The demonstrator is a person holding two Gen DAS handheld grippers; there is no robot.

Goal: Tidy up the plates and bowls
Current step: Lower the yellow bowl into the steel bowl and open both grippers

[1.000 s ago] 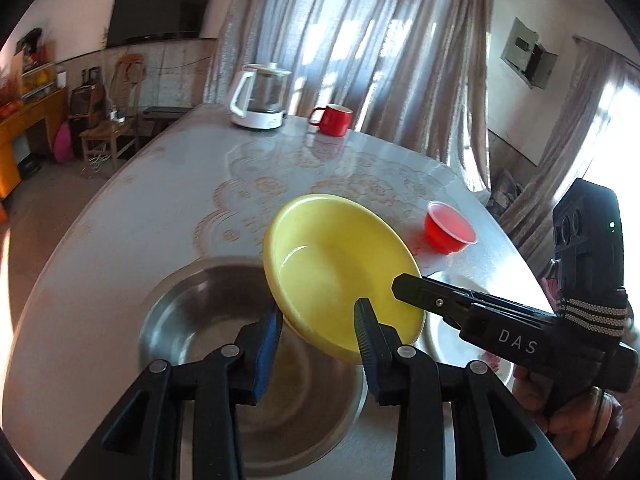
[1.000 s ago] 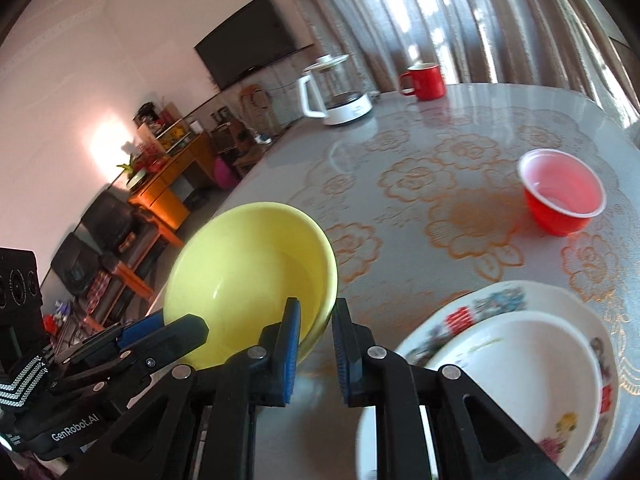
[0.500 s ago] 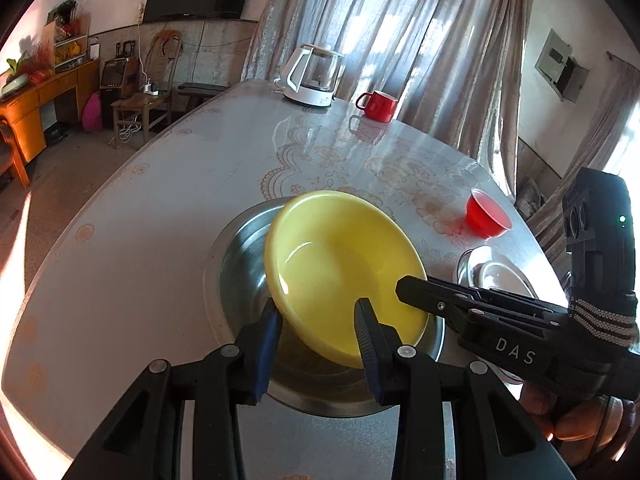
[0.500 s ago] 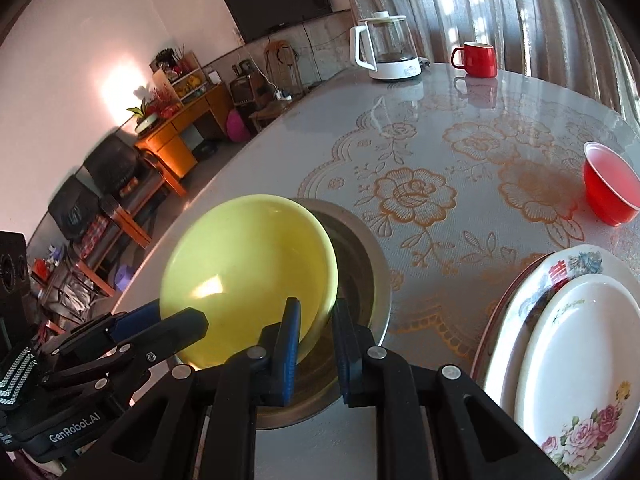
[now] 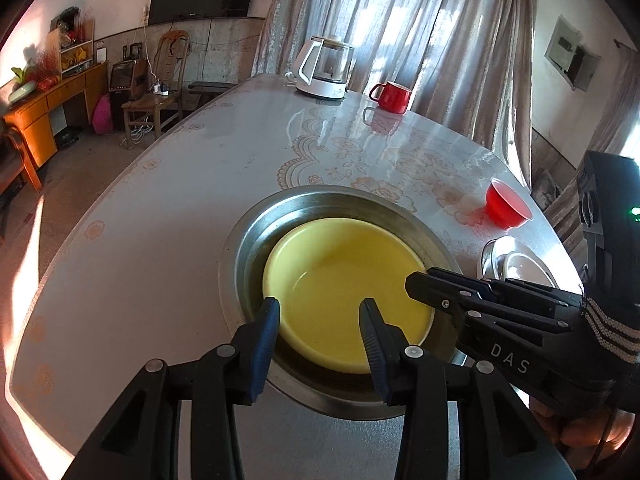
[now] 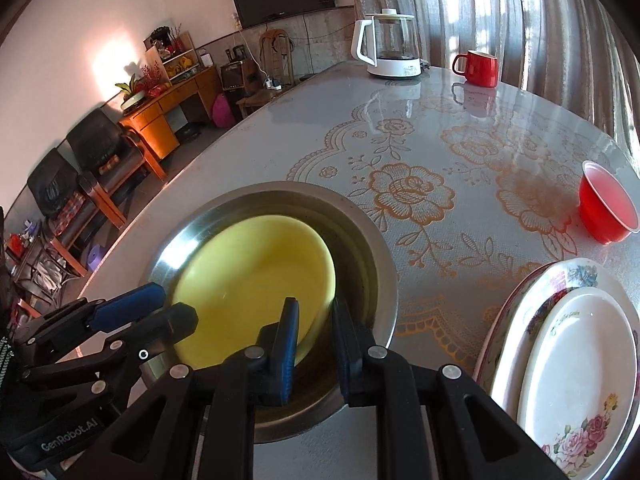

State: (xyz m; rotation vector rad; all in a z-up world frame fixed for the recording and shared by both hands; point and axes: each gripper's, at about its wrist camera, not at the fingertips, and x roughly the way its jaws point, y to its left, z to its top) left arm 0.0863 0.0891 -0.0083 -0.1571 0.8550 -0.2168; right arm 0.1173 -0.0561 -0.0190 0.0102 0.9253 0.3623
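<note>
Glossy yellow plastic bowl [image 5: 344,288] sits nested inside the round brushed-steel basin [image 5: 240,248], near the table's [image 5: 160,208] front edge. Your left gripper [image 5: 318,322] has its jaws apart, straddling the bowl's near rim without pinching it. Your right gripper [image 6: 314,330] also has its jaws parted around the rim, not clamped.

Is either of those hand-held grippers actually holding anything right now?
Neither grips anything. The yellow bowl sits inside the steel basin. The left hand-held gripper is open; the right hand-held gripper straddles the bowl's rim, slightly open.

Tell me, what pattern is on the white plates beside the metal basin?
Flowers: pink roses on the top plate, seen best from the right wrist camera.
</note>
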